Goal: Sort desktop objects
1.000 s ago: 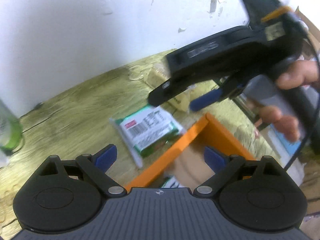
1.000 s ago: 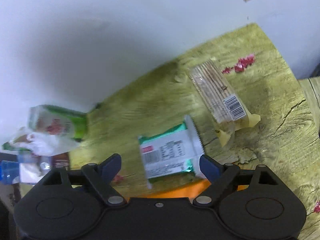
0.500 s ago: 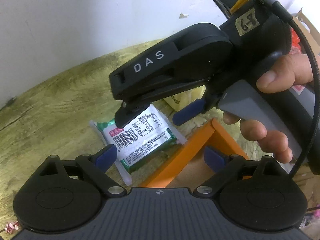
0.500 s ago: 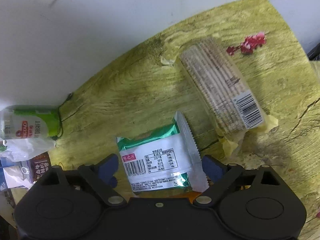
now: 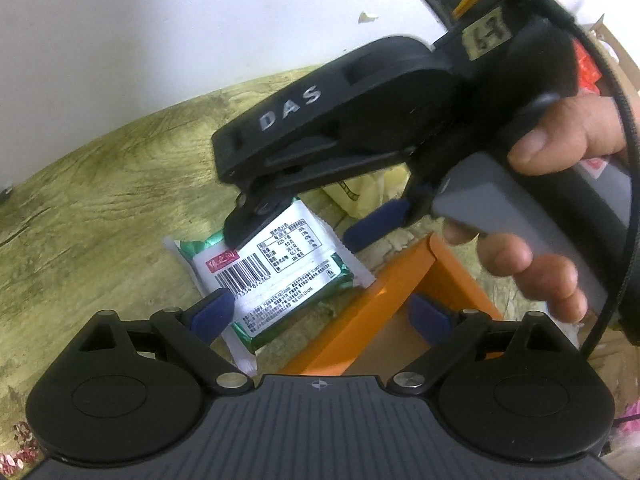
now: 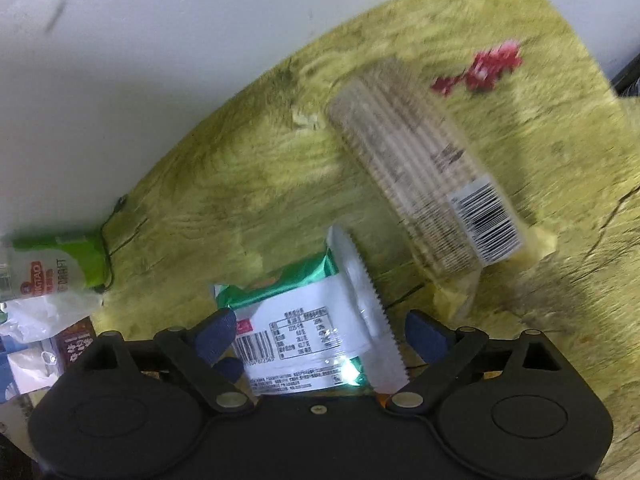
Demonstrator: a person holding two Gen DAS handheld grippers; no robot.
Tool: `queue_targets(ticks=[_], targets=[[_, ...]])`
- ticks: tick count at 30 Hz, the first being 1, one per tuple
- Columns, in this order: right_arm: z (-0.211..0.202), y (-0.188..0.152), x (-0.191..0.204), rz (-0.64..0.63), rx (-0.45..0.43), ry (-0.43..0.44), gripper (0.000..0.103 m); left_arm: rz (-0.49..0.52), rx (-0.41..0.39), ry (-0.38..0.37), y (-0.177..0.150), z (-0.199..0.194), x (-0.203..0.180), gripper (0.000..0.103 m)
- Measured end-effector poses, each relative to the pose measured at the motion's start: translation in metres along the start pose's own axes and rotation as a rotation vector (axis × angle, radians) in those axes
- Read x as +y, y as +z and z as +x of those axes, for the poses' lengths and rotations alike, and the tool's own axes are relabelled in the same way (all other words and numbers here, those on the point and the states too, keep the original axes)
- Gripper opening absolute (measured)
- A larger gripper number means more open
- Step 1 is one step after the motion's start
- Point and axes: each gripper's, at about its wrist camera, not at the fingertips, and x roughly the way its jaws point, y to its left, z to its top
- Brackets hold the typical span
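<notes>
Domestic or informal workspace: a worn wood-grain desktop [image 6: 248,184] set against a scuffed white wall [image 5: 160,32], strewn with packaged snacks [image 6: 432,184], a green beverage can [image 6: 56,268] and an orange storage box [image 5: 384,296].

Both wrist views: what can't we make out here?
- Orange box contents: left wrist view, left gripper body covers the inside.
- Long biscuit pack print: right wrist view, motion blur.
- Green snack packet near end: right wrist view, under right gripper, jaws opening.
- Green can: cut by left edge.
</notes>
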Motion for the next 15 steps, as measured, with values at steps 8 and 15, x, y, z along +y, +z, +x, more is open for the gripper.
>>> queue_targets(ticks=[8,15], targets=[[-0.003,0.002,-0.004,0.033,0.039,0.122,0.099,-0.009,-0.003,0.002,-0.002,-0.001,0.0,0.099],[-0.016,0.002,-0.001,0.04,0.026,0.229,0.099,-0.021,-0.01,0.014,-0.006,-0.003,0.001,0.1]])
